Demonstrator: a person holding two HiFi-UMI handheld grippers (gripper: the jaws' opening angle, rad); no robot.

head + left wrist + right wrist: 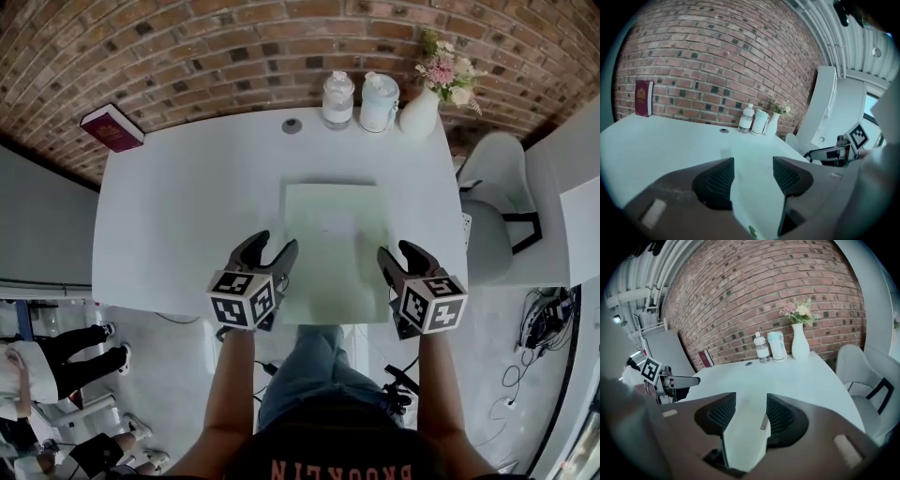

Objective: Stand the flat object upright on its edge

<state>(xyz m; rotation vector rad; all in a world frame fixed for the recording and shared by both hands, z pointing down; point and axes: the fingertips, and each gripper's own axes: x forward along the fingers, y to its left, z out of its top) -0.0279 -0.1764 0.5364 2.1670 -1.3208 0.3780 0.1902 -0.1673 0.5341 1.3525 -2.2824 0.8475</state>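
A pale green flat board [335, 248] lies flat on the white table [178, 216], reaching to the table's near edge. My left gripper [272, 246] is at the board's near left side, its right finger right by the board's left edge. It is open, and in the left gripper view [752, 176] only pale surface shows between its pads. My right gripper [397, 251] is at the board's near right side, just off its right edge. It too is open [749, 416], holding nothing. Whether either finger touches the board I cannot tell.
A dark red book [112, 127] stands at the far left corner by the brick wall. Two bottles [337, 98] [379, 101] and a white vase of flowers [421, 111] line the far edge, with a round grommet [292, 126] nearby. A white chair [497, 206] stands at the right.
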